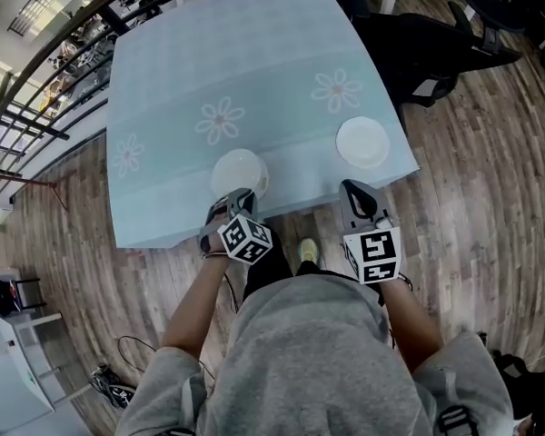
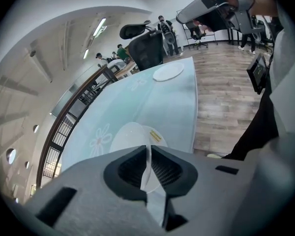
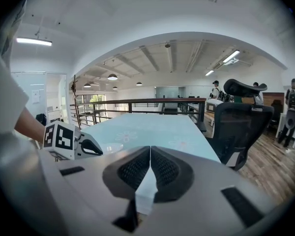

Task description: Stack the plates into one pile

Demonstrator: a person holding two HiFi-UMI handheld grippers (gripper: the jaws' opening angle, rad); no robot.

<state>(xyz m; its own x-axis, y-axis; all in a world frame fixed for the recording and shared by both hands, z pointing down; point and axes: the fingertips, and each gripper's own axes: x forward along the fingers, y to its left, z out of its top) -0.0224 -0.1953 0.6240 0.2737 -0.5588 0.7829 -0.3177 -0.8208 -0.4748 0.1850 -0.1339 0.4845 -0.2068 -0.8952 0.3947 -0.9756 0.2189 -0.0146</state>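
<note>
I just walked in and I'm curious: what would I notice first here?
A big pale blue tablecloth with daisies on it covers the table in the middle. Two white plates sit apart near its front edge. The left plate is right at the tip of the left gripper, and the right plate lies just beyond the right gripper.

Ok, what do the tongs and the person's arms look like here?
The left tongs and right tongs are grey and black plastic, with black ribbed pads inside. Each carries a white cube with black square markers: left cube, right cube. The person wears a grey sweatshirt, its sleeves pushed up to the elbows.
</note>
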